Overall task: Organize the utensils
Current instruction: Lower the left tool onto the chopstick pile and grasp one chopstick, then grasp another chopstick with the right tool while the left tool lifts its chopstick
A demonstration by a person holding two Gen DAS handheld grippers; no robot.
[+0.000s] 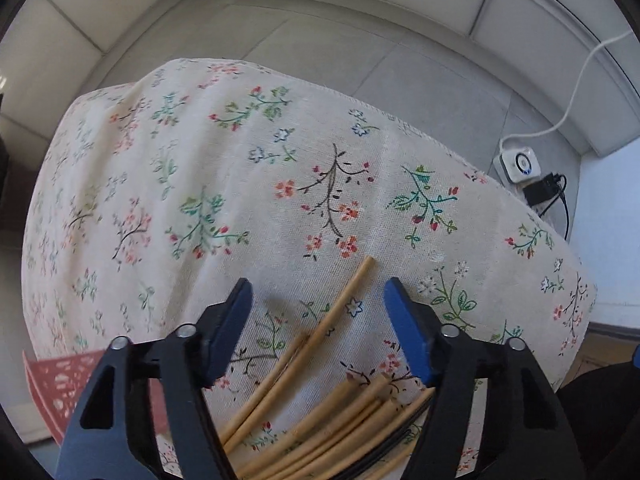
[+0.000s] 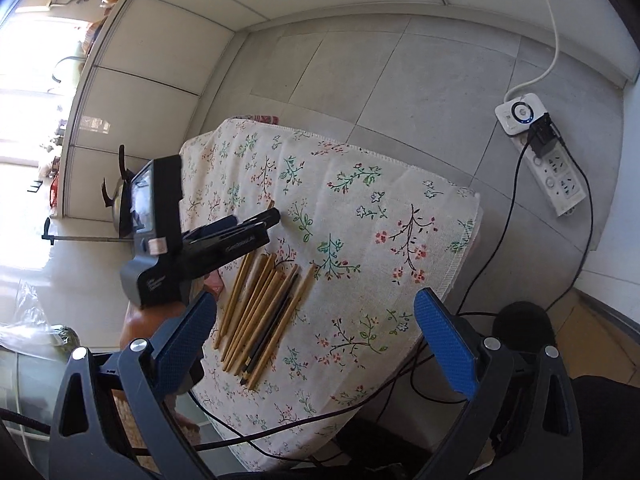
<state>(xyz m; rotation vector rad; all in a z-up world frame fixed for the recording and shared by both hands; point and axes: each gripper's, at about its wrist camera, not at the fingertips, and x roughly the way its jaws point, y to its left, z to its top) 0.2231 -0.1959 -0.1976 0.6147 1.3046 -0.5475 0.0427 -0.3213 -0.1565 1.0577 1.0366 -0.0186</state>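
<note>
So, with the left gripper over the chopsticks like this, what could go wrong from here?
1. The chopsticks lie fanned out, so the open left gripper may catch only some of them and push the others away.
2. They rest on a loose tablecloth; the fingertips could pinch or drag the cloth.
3. A black cable runs across the table's near edge by the right gripper and could snag it.

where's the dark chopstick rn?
In the right wrist view the dark chopstick lies in the bamboo chopsticks on the floral tablecloth, toward the pile's right side, just below the left gripper.
</note>
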